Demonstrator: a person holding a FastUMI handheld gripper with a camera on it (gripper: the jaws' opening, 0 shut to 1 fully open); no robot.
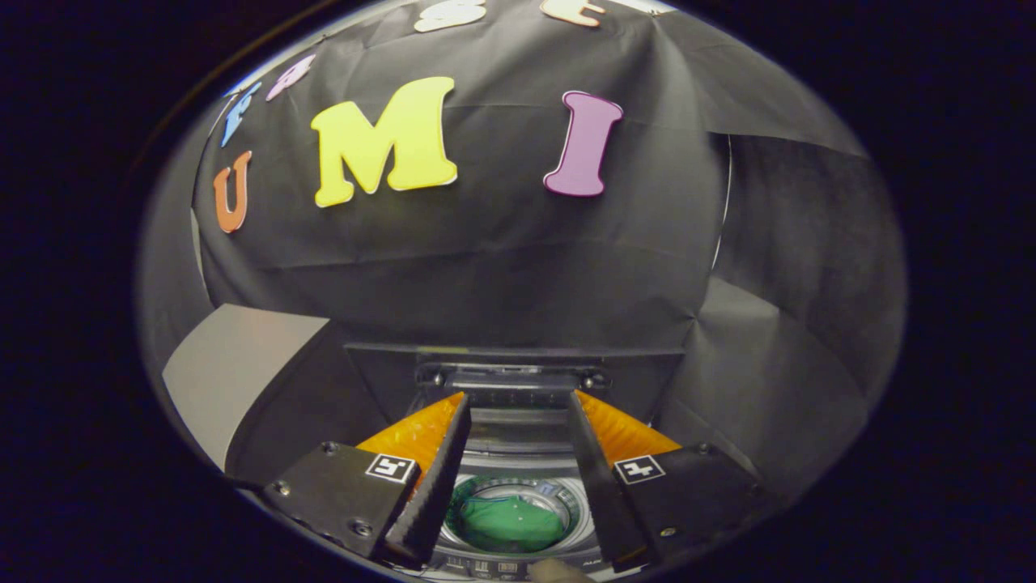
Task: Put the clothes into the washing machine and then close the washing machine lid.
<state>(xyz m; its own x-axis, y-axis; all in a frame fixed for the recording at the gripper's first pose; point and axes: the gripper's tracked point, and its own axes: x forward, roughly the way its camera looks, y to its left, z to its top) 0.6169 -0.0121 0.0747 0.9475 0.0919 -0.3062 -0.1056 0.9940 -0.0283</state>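
black booth wall behind | green cloth [511,522] in washing machine [518,453] drum — between fingers [441,453] | fingers wide, empty

The hand-held gripper [518,405] hangs above the washing machine [518,559], its fingers spread apart with nothing between them. Below and between the fingers, a piece of clothing [511,522] lies inside the drum [566,495]. The machine's lid [514,379] stands raised just beyond the fingertips, against the booth wall behind.
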